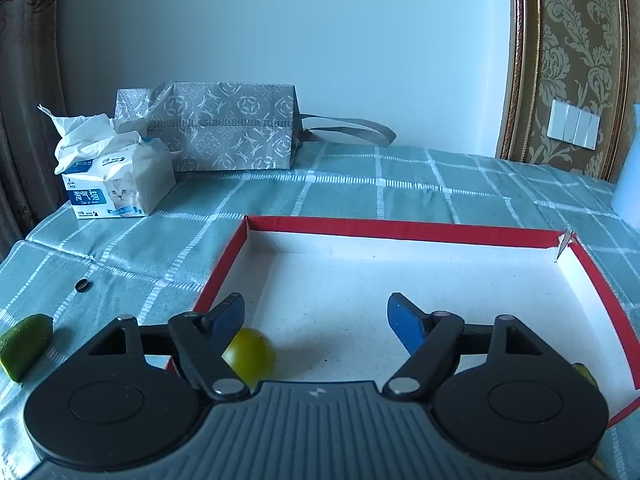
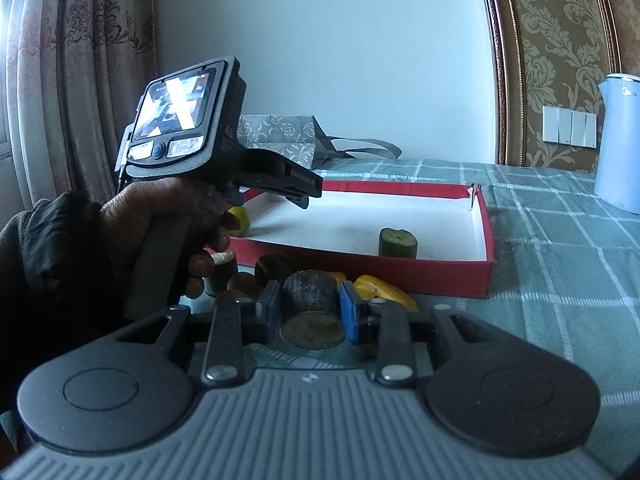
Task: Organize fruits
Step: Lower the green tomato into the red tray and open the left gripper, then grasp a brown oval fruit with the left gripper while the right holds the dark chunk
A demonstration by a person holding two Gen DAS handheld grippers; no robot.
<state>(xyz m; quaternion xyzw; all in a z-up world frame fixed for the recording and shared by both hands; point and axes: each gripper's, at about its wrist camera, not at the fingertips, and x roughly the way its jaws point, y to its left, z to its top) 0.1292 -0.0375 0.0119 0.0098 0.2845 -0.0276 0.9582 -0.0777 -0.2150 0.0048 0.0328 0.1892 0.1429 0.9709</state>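
Observation:
A red box with a white floor (image 1: 400,226) (image 2: 486,240) lies on the checked tablecloth. My left gripper (image 1: 316,318) is open and empty above the box's near left part. A small yellow-green round fruit (image 1: 252,354) (image 2: 240,220) lies in the box just under its left finger. A green cylinder-shaped fruit piece (image 2: 398,242) stands in the box near its front wall. My right gripper (image 2: 310,306) is shut on a dark cut fruit piece (image 2: 310,296) in front of the box. Several fruit pieces, dark ones (image 2: 272,268) and a yellow one (image 2: 384,290), lie just beyond it.
A green fruit wedge (image 1: 26,344) lies on the cloth left of the box, near a small black ring (image 1: 83,285). A tissue pack (image 1: 116,188) and a grey patterned bag (image 1: 224,128) stand at the back left. A pale blue kettle (image 2: 620,140) stands at the right.

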